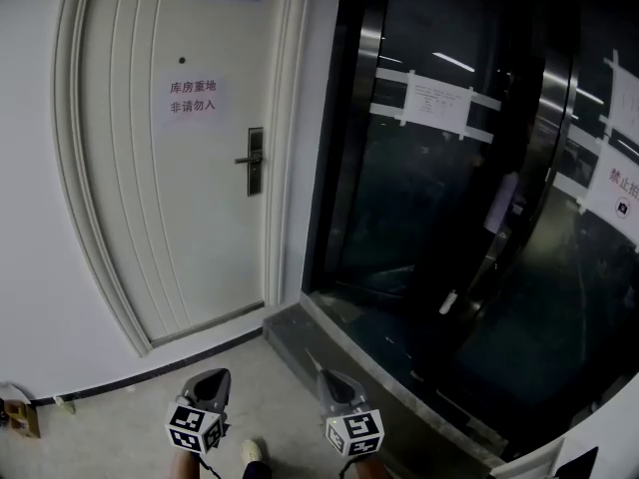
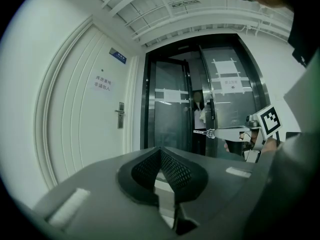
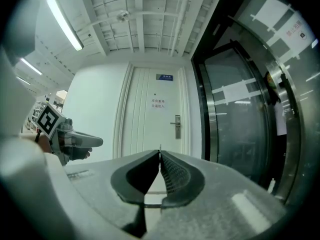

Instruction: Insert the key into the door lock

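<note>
My right gripper (image 3: pixel 160 153) is pinching the key (image 2: pixel 204 132), whose blade sticks out past the tips. The left gripper (image 2: pixel 160 150) is pressed together with nothing in it. Both are well apart from the lock (image 1: pixel 256 161) on the white door (image 1: pixel 190 218). I can't make out the keyhole from here, so I could arrive misaligned. A knock against the lock would likely twist the key in the pinch or drop it.
</note>
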`<state>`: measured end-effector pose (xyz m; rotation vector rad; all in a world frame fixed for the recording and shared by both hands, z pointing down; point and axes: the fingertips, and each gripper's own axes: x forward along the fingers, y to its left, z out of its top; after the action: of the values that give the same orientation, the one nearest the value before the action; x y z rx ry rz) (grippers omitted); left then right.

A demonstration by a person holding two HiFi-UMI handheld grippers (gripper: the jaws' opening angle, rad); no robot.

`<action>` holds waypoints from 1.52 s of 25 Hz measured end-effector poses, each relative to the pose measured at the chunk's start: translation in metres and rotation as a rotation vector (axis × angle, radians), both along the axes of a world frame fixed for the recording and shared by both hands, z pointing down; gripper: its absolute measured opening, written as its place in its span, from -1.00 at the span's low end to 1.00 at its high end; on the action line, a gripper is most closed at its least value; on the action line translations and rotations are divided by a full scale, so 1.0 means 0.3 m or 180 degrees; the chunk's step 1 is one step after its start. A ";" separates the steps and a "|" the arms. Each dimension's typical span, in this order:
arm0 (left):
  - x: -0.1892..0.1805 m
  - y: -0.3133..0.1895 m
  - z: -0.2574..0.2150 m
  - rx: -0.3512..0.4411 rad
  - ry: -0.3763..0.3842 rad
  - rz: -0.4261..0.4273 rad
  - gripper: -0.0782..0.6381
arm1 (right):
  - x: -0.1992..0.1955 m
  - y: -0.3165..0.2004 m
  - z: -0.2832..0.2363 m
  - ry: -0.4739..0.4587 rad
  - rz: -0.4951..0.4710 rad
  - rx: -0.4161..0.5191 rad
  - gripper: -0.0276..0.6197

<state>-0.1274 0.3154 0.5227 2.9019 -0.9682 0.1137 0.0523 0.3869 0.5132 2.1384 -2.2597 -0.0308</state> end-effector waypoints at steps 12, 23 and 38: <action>0.051 -0.348 0.000 0.0122 -0.0032 -0.0010 -0.77 | 0.057 -0.316 -0.014 0.0003 0.0048 -0.0007 -0.88; 0.070 -0.739 -0.016 0.0089 -0.0047 0.0037 -0.77 | 0.065 -0.710 -0.050 0.0031 0.0074 -0.0034 -0.88; 0.068 -1.186 -0.014 0.0104 0.0014 0.0126 -0.77 | 0.051 -1.147 -0.041 0.0095 0.0163 -0.0070 -0.88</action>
<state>-0.1071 -0.0405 0.5186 2.9506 -0.9208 0.0946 0.0676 0.0427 0.5008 2.1691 -2.1780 -0.0364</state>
